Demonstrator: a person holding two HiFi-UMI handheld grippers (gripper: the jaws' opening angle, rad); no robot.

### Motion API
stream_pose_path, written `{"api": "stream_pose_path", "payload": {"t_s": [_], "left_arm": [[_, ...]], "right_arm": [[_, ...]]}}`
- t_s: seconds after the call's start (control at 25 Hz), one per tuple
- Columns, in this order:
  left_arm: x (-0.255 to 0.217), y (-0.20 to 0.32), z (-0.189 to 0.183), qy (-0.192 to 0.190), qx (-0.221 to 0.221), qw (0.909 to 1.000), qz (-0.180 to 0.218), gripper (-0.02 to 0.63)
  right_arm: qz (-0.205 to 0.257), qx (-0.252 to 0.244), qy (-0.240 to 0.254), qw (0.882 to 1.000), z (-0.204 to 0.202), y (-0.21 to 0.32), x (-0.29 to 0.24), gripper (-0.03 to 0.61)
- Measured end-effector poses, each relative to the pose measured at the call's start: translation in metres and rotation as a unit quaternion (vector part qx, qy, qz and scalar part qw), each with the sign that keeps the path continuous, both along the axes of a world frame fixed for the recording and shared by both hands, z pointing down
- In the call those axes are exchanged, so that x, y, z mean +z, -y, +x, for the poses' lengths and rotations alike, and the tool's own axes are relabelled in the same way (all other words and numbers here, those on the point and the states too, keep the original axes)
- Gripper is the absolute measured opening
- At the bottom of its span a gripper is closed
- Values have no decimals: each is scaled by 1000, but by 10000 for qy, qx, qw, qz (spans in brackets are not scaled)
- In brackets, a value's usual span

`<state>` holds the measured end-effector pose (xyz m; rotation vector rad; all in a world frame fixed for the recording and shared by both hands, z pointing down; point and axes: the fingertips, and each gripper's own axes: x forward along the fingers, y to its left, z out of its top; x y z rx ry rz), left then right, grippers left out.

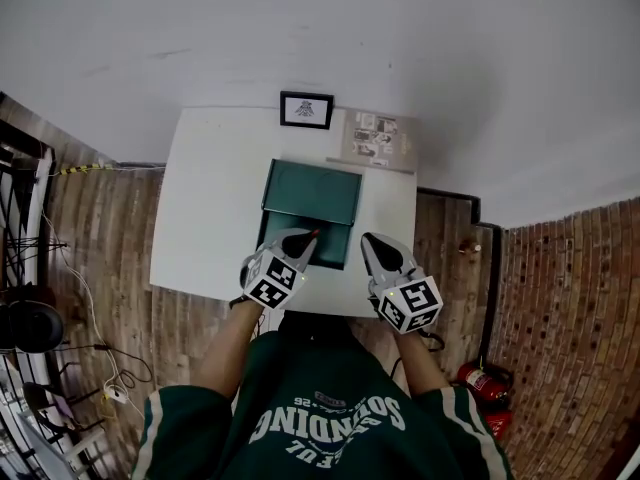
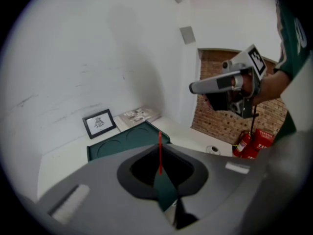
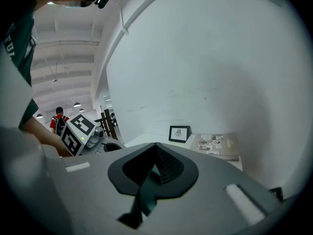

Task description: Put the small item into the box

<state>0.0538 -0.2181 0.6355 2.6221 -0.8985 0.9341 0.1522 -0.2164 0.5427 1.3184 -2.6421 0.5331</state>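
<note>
A dark green box [image 1: 312, 194] lies in the middle of the white table [image 1: 210, 198]. In the left gripper view its top [image 2: 128, 140] shows two round recesses. My left gripper [image 1: 308, 240] hovers over the box's near part, shut on a thin red stick-like item [image 1: 313, 235] that stands up from the jaw tips [image 2: 160, 150]. My right gripper [image 1: 368, 241] hangs just right of the box near the table's front edge, jaws together with nothing between them [image 3: 155, 146]. It also shows raised at the right of the left gripper view [image 2: 230, 83].
A small black-framed picture [image 1: 306, 110] leans at the table's back edge against the white wall, with a printed booklet [image 1: 376, 139] lying to its right. Brick floor surrounds the table. Red fire extinguishers [image 1: 478, 380] stand at the right, cables [image 1: 90, 348] at the left.
</note>
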Motion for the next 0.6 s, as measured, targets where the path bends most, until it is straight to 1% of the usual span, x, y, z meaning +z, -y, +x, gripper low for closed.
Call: {"api": "stream_pose_path", "payload": {"t_s": [0.16, 0.24, 0.4, 0.6], "left_arm": [[22, 2, 10, 376, 398, 9983, -175, 63], [37, 2, 16, 586, 613, 9959, -307, 63], [68, -1, 26, 1110, 1143, 9857, -541, 63], [99, -2, 28, 1581, 1365, 9744, -835, 63]], "right_arm": [[-15, 113, -25, 9999, 4, -1, 0, 2], [-19, 163, -31, 9999, 7, -1, -1, 2], [-41, 246, -53, 9997, 12, -3, 0, 2], [-74, 331, -77, 9994, 19, -6, 1, 2]]}}
